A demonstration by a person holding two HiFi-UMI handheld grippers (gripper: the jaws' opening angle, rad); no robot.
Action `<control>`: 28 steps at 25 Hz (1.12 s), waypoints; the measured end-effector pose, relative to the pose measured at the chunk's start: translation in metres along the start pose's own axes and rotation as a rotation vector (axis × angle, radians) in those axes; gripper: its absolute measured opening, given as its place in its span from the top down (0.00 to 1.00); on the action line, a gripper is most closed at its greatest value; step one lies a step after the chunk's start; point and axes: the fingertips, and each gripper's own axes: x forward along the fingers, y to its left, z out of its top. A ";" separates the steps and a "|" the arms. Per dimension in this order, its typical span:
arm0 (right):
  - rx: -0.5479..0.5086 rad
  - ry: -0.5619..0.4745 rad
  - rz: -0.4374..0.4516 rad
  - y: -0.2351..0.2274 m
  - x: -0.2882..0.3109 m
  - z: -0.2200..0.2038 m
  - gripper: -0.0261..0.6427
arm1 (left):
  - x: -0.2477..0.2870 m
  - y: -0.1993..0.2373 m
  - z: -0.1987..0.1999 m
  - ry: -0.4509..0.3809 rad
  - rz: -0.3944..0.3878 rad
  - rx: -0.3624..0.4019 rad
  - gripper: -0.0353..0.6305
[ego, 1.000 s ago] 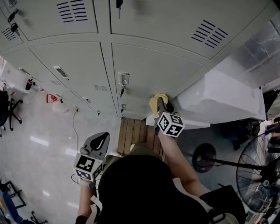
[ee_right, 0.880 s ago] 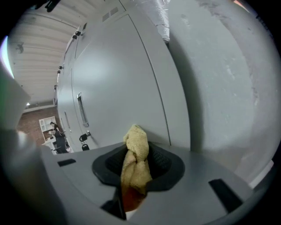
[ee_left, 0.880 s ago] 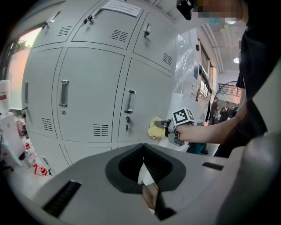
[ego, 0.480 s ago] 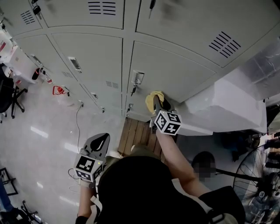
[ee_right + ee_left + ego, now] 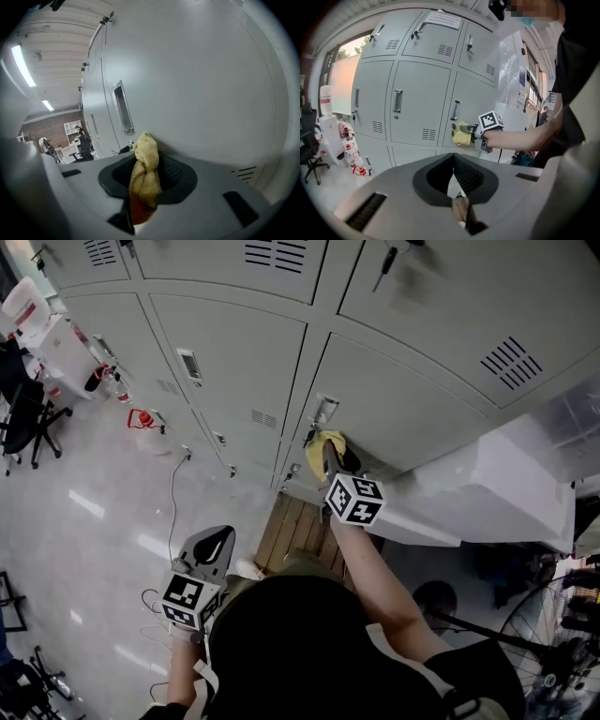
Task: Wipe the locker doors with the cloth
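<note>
Snagging looks likeliest: the crumpled yellow terry cloth (image 5: 322, 442), clamped in the right gripper (image 5: 144, 185) and pressed against the grey metal locker door (image 5: 412, 409), sits just beside its recessed handle (image 5: 325, 412). The left gripper (image 5: 453, 164) hangs low, jaws together, empty.

Place: looking like a workplace locker area, opening onto an office-like room.
Lockers: grey vented locker doors (image 5: 234, 362) are filling the head view's upper half.
Floor: glossy pale floor (image 5: 84, 549) is reflecting lights at left.
Furniture: 1 black office chair (image 5: 21, 416) is standing far left, 1 pedestal fan (image 5: 558, 667) lower right.
Background: strip lights (image 5: 22, 65) are glowing above a brick wall (image 5: 47, 126), left in the right gripper view.
</note>
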 end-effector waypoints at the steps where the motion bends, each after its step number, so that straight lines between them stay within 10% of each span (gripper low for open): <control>1: -0.006 -0.002 0.005 0.004 0.001 0.002 0.80 | -0.001 0.001 0.000 0.000 0.004 0.000 0.94; 28: 0.051 -0.045 -0.237 -0.087 -0.072 0.016 0.80 | 0.044 -0.030 0.015 0.017 -0.177 0.067 0.94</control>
